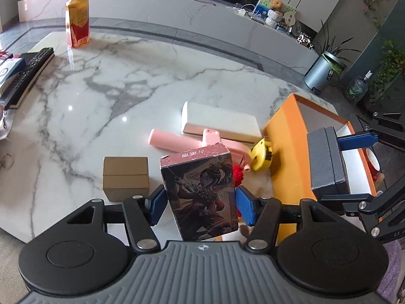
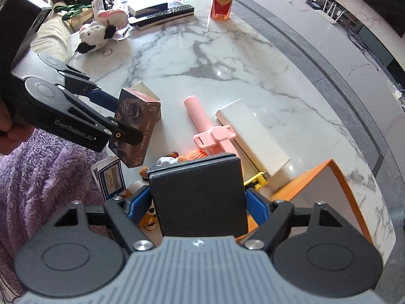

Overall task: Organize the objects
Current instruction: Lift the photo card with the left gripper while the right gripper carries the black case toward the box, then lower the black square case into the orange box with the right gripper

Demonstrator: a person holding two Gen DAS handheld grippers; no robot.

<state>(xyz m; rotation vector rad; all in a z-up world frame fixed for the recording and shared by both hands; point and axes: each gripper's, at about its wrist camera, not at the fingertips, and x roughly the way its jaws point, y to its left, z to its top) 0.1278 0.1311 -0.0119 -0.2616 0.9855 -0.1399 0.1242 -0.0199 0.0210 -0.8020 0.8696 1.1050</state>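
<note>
**Two boxes lifted, orange tray waiting**

Left wrist view, nearest first: the left gripper pinches a tall printed cardboard card box with a figure illustration by its two narrow sides, blue pads pressing on it low down, and the box hangs clear of the white marble worktop. It looks light and stiff, but thin card can dent under a hard squeeze and its glossy faces may slip; since it is held low, the top could tip.

Right wrist view shows the right gripper clamped on a dark grey textured square box with a lid seam, pads on opposite side walls. This one seems rigid and somewhat heavier, its grainy skin giving good friction. Gripping across the seam should keep the lid from sliding off.

Just beyond lie a small brown cardboard box, a yellow tape measure, a pink plastic handled tool and a flat white rectangular case, clustered beside an open orange shallow tray, probably the destination. Knitted toys sit under the right gripper.

Far back stands a clear plastic bottle of amber drink with a red label, well apart, near a black remote control.
</note>
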